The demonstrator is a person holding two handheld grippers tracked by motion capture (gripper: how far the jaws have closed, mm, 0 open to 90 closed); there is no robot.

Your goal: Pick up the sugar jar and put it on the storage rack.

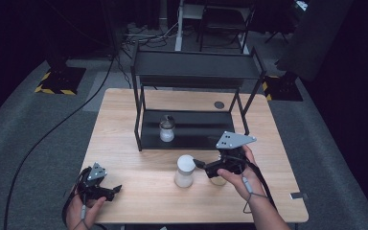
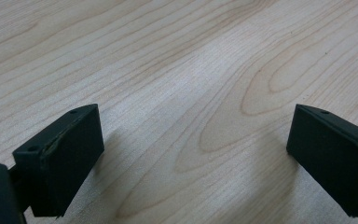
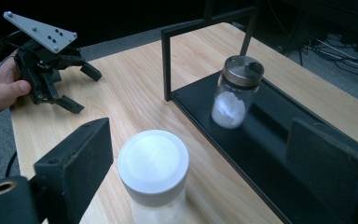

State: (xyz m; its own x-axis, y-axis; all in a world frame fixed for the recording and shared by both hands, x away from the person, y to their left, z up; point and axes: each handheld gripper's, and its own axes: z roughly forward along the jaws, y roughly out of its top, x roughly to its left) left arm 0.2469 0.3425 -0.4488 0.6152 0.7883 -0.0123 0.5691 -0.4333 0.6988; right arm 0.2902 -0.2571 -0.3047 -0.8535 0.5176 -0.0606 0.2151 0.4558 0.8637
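A jar with a white lid (image 1: 185,170) (image 3: 153,163) stands on the wooden table (image 1: 124,143) in front of the black shelf rack (image 1: 196,67). My right gripper (image 1: 202,166) (image 3: 203,140) is just to its right and points at it. Its jaws are open, and the jar sits close ahead between their lines with neither pad touching it. A glass jar with a dark lid (image 1: 166,128) (image 3: 237,93), white stuff inside, stands on the rack's lower shelf. My left gripper (image 1: 114,191) (image 2: 196,135) (image 3: 81,88) rests open at the table's near left corner over bare wood.
A pale round thing (image 1: 218,181) is partly hidden under the right gripper. A grey disc (image 1: 219,104) lies on the table behind the rack. A small grey piece (image 1: 299,195) sits at the right edge. The rack's posts (image 3: 165,65) rise close to the white-lidded jar.
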